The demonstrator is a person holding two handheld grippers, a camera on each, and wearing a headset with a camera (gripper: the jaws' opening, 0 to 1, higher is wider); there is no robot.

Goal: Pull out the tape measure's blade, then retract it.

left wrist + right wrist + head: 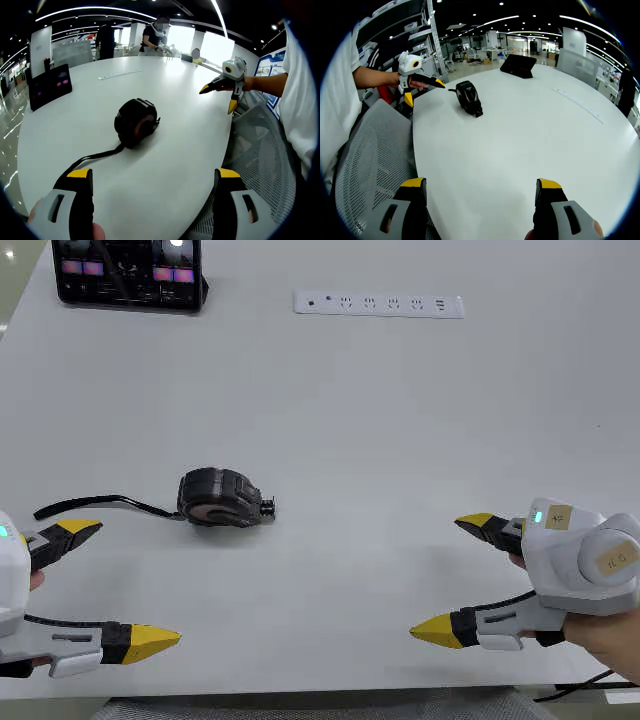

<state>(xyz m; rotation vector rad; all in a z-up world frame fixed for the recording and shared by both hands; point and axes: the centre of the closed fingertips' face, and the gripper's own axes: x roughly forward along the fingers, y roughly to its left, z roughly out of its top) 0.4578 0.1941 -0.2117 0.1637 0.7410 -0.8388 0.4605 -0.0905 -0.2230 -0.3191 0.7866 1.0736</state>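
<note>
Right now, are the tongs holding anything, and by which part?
Nothing is held: left tongs and right tongs are open, the tape measure lying free on the table.

Bright, even overhead light falls on the smooth white tabletop (pixel 400 420), sharp in the head view, and the black round-cased tape measure (pixel 218 498) throws only a small soft shadow at its base. Both gripper views bow strongly toward their edges, where long white ceiling light strips (pixel 90 8) curve, bright window panels (pixel 217 47) wash out to white, and the tabletop carries a pale sheen.
</note>
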